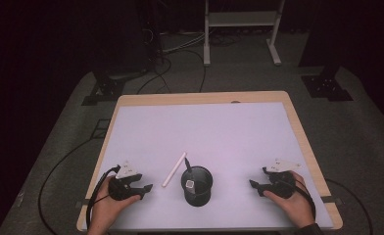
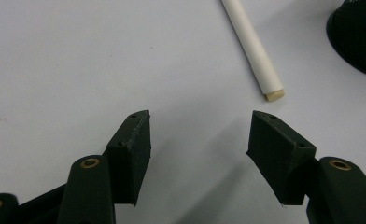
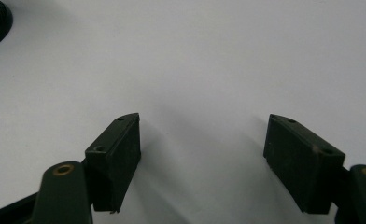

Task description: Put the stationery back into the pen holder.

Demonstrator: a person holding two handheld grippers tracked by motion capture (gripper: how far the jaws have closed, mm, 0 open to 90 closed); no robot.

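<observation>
Two tongs (both agape) near pen

My left gripper and right gripper look like matt black plastic with brass-coloured rivets. The white pen is smooth, matt plastic. The black cup is fine mesh. The table has a wooden rim under a matt white sheet.
</observation>
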